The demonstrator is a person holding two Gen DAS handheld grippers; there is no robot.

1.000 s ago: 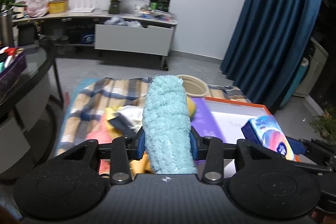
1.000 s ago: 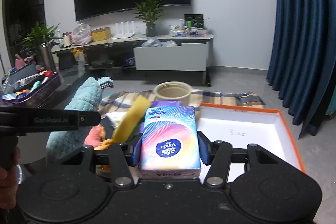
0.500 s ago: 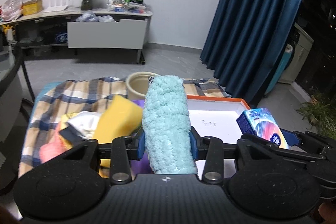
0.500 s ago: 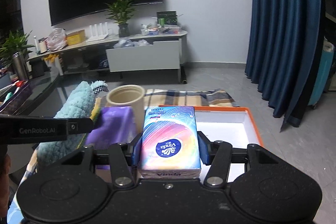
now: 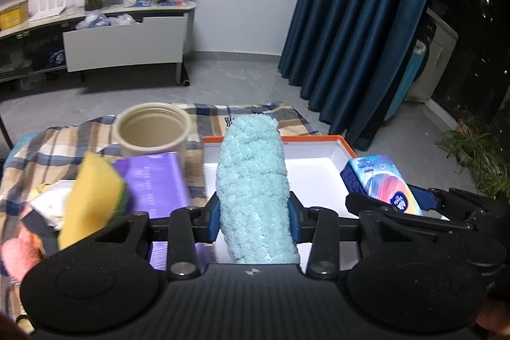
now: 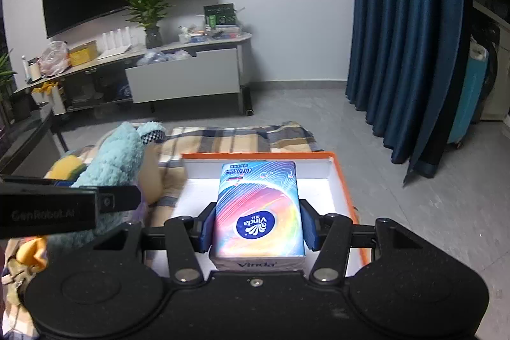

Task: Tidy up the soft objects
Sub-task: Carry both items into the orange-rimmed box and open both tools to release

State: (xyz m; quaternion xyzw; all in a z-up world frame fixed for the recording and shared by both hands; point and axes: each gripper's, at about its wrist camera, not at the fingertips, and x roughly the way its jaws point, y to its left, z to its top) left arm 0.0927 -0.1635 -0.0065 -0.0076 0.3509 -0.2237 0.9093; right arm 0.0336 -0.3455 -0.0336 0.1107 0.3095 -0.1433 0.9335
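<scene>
Fleece fills the left gripper (image 5: 254, 217): its blue pads pinch a light blue plush toy (image 5: 253, 180) held above the near left part of the orange-rimmed box (image 5: 346, 145). The right gripper (image 6: 256, 227) clamps a Vinda tissue pack (image 6: 258, 209) over the white inside of the same box. The box lies on a plaid blanket (image 5: 63, 142). Left of it sit a beige jar (image 5: 153, 129), a purple packet (image 5: 153, 184) and a yellow sponge (image 5: 91, 199).
</scene>
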